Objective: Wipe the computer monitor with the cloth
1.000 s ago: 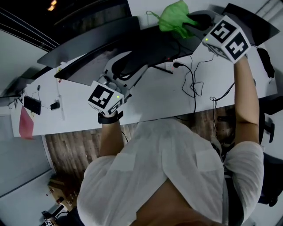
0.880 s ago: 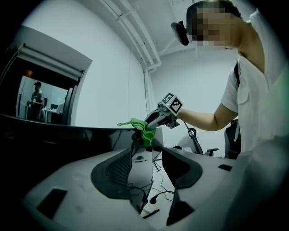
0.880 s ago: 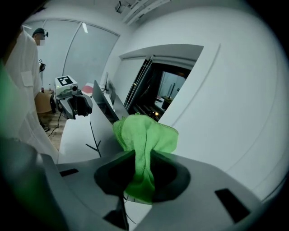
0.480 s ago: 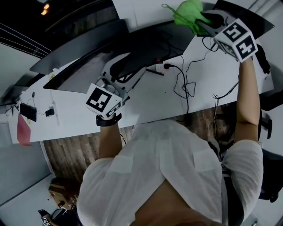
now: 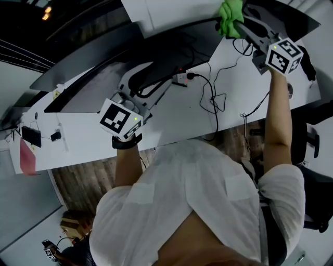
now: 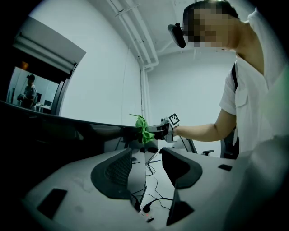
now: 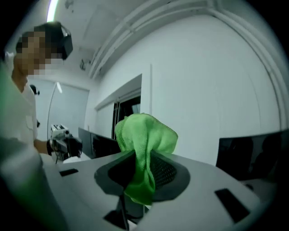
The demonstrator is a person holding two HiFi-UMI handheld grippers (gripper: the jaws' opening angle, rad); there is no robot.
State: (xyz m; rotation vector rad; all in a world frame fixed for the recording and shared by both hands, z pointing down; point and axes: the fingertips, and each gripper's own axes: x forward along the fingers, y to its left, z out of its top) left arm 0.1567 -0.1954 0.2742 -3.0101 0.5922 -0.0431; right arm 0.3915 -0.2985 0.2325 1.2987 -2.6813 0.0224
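The wide dark monitor (image 5: 130, 52) stands on a white desk (image 5: 177, 117). My right gripper (image 5: 238, 23) is shut on a bright green cloth (image 5: 230, 14), bunched between its pads (image 7: 143, 173). It holds the cloth at the monitor's far right corner; the left gripper view shows the cloth (image 6: 142, 128) against the monitor's upper edge. My left gripper (image 5: 139, 93) sits at the monitor's lower edge beside its stand. Its jaws stand apart around a thin panel edge (image 6: 137, 180) that lies against the left pad, with a gap to the right pad.
A power strip (image 5: 179, 78) and loose black cables (image 5: 213, 98) lie on the desk between my arms. A second dark screen (image 5: 291, 18) stands at the far right. Small devices (image 5: 31, 136) lie at the desk's left end, and an office chair (image 5: 307, 150) stands to the right.
My right gripper has carried the green cloth further along the monitor's edge toward its far right corner and rolled. My left gripper has shifted slightly along the monitor's lower edge.
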